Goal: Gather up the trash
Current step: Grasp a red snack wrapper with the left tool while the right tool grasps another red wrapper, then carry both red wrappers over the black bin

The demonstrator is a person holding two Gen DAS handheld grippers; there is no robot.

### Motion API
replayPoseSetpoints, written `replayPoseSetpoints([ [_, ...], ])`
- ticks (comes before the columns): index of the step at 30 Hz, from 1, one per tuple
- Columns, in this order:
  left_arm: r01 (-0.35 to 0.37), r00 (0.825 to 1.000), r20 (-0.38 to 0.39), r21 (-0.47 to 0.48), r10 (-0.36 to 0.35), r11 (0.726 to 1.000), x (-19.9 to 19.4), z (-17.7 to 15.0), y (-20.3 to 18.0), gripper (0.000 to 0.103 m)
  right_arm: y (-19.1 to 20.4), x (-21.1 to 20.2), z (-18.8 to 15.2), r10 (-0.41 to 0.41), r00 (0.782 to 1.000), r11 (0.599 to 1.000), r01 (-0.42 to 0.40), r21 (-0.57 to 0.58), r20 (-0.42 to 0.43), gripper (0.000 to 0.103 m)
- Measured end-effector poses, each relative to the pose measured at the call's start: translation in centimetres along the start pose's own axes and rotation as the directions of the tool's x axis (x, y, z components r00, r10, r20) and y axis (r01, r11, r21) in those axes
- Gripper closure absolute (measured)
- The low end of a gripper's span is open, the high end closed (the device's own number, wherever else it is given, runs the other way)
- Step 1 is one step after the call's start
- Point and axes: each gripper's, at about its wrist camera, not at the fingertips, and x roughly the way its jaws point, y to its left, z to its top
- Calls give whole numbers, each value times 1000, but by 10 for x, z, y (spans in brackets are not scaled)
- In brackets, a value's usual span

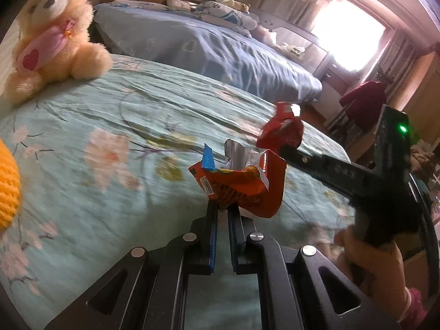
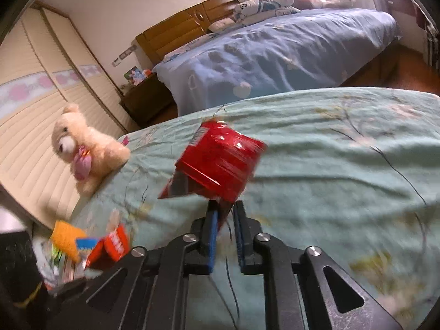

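My left gripper [image 1: 223, 206] is shut on a crumpled orange snack wrapper [image 1: 236, 184] with a silver inside, held above the green floral bedspread [image 1: 110, 137]. My right gripper [image 2: 227, 206] is shut on a red snack wrapper [image 2: 220, 159], held above the same bedspread [image 2: 330, 165]. In the left wrist view the right gripper [image 1: 280, 145] reaches in from the right with that red wrapper [image 1: 283, 129] in its tip. The orange wrapper [image 2: 110, 244] also shows at lower left of the right wrist view, blurred.
A cream teddy bear [image 1: 52, 33] sits at the bed's far left corner, also in the right wrist view [image 2: 88, 148]. An orange knitted thing [image 1: 8, 184] lies at the left edge. A second bed with blue sheets [image 2: 275, 55] stands beyond. A slatted wardrobe [image 2: 41, 137] lines the left wall.
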Motion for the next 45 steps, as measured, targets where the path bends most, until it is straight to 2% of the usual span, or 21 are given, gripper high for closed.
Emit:
replayPoseSetpoints([
  [11, 34, 999, -4, 58, -34, 998, -8, -18, -41, 97, -31, -75, -40, -8, 999, 999, 6, 41, 44, 95],
  [22, 59, 998, -40, 154, -53, 986, -7, -40, -96, 97, -66, -133, -70, -78, 993, 995, 71, 76, 93, 95],
  [30, 58, 997, -62, 233, -44, 971, -3, -52, -132, 97, -92, -163, -85, -104, 987, 988, 88, 128, 120, 95],
  [45, 69, 996, -68, 303, -50, 950, -1, -65, -175, 97, -115, -203, -103, -147, 975, 981, 123, 149, 167, 95],
])
